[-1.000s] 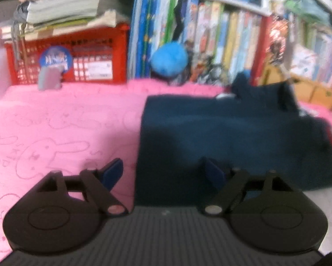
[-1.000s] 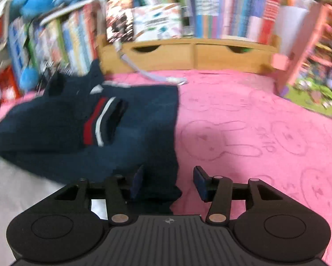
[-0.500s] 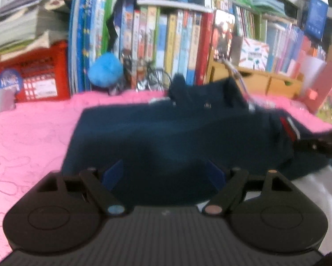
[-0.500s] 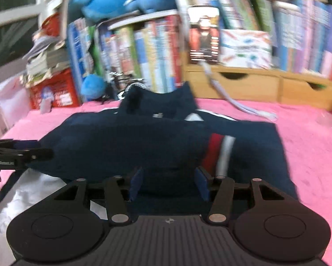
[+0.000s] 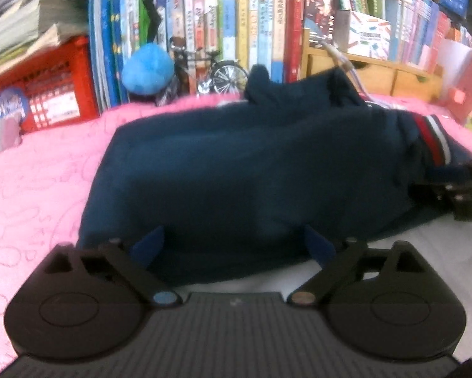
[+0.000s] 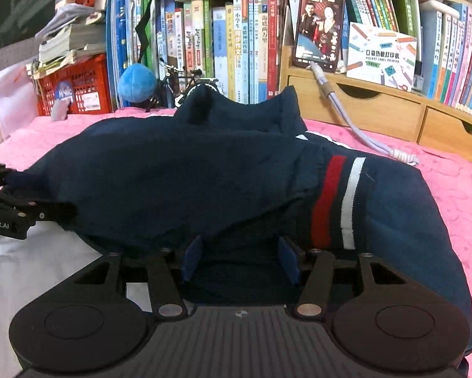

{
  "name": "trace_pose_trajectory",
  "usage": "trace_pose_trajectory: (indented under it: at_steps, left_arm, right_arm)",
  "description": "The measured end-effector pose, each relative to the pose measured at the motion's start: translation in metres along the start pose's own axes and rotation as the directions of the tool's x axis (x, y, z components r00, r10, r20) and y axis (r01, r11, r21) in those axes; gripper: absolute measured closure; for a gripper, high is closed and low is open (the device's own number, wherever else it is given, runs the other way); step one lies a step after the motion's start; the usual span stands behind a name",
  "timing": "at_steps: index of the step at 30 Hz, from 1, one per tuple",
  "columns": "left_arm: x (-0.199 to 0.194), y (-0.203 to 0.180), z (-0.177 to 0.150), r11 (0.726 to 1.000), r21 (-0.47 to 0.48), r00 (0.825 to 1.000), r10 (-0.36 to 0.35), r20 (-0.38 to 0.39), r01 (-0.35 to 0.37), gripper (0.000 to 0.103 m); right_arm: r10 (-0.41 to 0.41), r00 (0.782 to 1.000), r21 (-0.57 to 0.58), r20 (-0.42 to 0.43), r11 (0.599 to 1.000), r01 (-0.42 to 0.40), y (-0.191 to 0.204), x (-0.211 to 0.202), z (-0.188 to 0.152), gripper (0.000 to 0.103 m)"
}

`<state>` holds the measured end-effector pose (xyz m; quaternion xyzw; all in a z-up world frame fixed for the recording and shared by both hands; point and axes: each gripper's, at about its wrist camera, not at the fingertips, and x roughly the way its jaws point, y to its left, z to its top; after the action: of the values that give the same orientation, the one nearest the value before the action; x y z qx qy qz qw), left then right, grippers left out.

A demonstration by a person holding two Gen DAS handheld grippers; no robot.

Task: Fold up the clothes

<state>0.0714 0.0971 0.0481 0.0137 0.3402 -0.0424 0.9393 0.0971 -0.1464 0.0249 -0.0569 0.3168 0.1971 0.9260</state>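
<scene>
Item: navy garment [image 6: 204, 182], red and white stripes, lying bunched on my pink blanket [image 6: 450, 195] before the bookshelf [image 6: 236, 47]. My left gripper [image 5: 234, 245]: fingers just opened wide, hem between. My right gripper [image 6: 240, 261]: fingers half-spread around cloth; grip unclear.

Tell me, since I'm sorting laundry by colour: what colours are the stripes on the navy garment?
One red and one white stripe on the navy garment, clearest in the right wrist view.

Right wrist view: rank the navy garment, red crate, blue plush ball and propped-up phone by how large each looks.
1. navy garment, by far the largest, though also nearest the camera
2. red crate
3. phone
4. blue plush ball, close to the phone, so those two are unsure
</scene>
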Motion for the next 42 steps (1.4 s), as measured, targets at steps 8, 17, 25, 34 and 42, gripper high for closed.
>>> trace_pose_trajectory:
  at_steps: [8,17,25,34,42]
  left_arm:
    - [-0.036,-0.002,-0.013,0.987,-0.153,0.998,-0.050,0.037,0.055,0.011]
    - [-0.132,-0.041,-0.056,0.986,-0.113,0.987,-0.111,0.116,0.124,0.011]
    - [-0.228,-0.071,-0.133,0.946,-0.189,0.955,-0.231,0.184,0.265,0.010]
    - [-0.265,-0.094,-0.189,0.978,-0.133,0.975,-0.140,0.174,0.164,0.005]
    - [-0.252,-0.087,-0.200,0.978,-0.164,0.988,-0.113,0.104,0.129,0.005]
  right_arm:
    - [-0.033,0.999,0.069,-0.013,0.997,0.033,0.012,-0.019,0.003,0.028]
    - [0.031,0.995,-0.078,0.097,0.997,-0.023,0.058,-0.127,-0.031,0.013]
    - [0.041,0.980,0.025,0.194,0.999,-0.047,0.087,-0.246,-0.118,0.007]
    - [0.016,0.979,0.031,0.206,0.999,-0.023,0.127,-0.336,-0.200,0.000]
    - [0.003,0.994,-0.007,0.108,1.000,-0.002,0.142,-0.312,-0.205,0.000]
